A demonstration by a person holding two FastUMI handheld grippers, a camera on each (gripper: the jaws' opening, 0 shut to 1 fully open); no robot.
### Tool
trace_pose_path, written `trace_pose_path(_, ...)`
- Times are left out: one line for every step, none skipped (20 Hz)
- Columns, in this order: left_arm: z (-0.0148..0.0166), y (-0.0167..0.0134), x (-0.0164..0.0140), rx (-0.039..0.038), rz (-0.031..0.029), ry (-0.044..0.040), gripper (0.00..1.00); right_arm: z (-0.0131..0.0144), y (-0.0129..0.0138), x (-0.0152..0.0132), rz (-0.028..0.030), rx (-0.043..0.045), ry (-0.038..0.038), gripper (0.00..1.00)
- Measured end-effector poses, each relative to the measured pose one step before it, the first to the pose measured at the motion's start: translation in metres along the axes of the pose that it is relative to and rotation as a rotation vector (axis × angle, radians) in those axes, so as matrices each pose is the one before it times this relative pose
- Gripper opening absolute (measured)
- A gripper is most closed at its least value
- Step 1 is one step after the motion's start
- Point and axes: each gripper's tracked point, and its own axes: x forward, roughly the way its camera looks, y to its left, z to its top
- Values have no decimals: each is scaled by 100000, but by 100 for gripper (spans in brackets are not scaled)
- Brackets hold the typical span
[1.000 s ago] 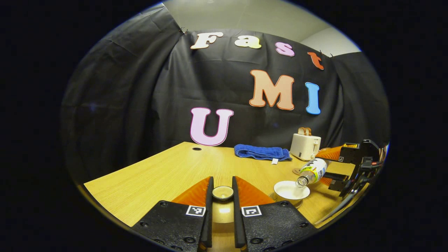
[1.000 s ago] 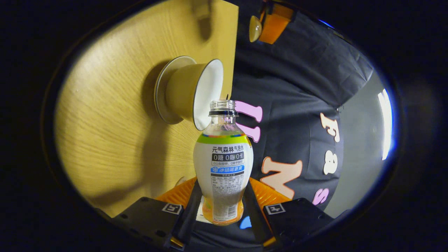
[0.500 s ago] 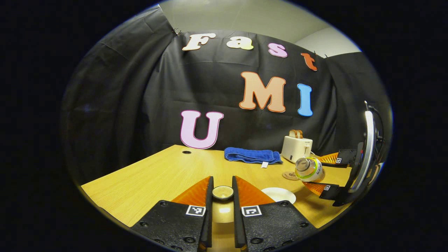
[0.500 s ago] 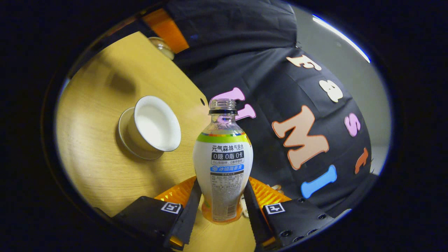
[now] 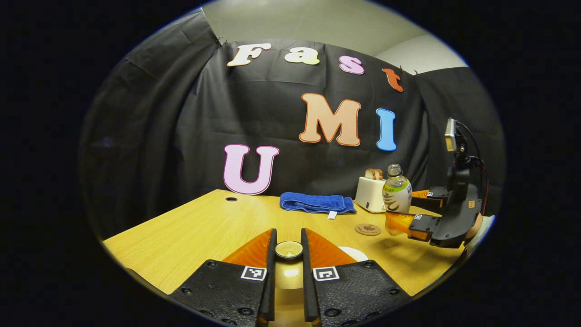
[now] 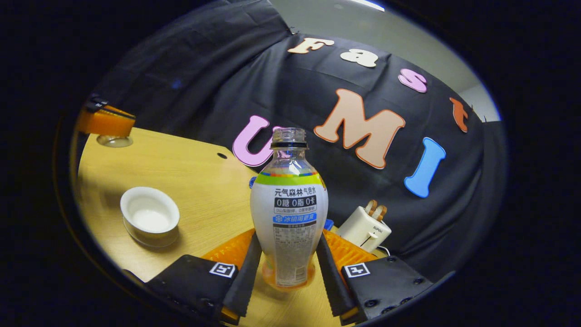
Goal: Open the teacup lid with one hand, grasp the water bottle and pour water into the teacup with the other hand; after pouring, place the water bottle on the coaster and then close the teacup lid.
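smooth plastic water bottle [image 6: 289, 213] upright, uncapped.

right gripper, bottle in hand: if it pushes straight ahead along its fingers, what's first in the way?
Probably the white toaster, slightly right of the line of the right gripper, which is shut on the water bottle. Past it hangs the black cloth wall. The teacup sits well left. Depth is unclear.
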Motion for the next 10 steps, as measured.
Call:
trace_pose_path(2,-270,11,-118,-538,26,23,-10,-344,527,-812,2340,-134,70)
trace_pose_path(-26,-332,77,-6,-600,152,23,57,-316,459,-419,2605,-414,70)
trace_pose_path(-87,-224,0,91,-488,163,23,80,-314,582,-721,2571,-462,71)
trace_pose_path(-53,-194,76,198,-302,245,23,55,-654,479,-1884,2455,-1045,71)
trace_pose_path(8,-176,15,163,-305,26,23,86,-661,735,-1915,2789,-568,71)
trace_pose_path(-120,-150,-197,117,-293,58,22,129,-353,729,-971,3720,-395,71)
trace_pose_path(-27,-149,-64,4,-255,57,23,105,-163,837,-428,4470,-486,72)
trace_pose_path(130,-155,164,73,-222,212,23,-47,-181,653,-332,4685,-290,72)
trace_pose_path(54,7,226,61,-170,285,23,-102,-205,881,-319,4438,57,71)
trace_pose_path(-61,-123,201,108,-202,252,22,-226,-256,894,-419,4109,312,71)
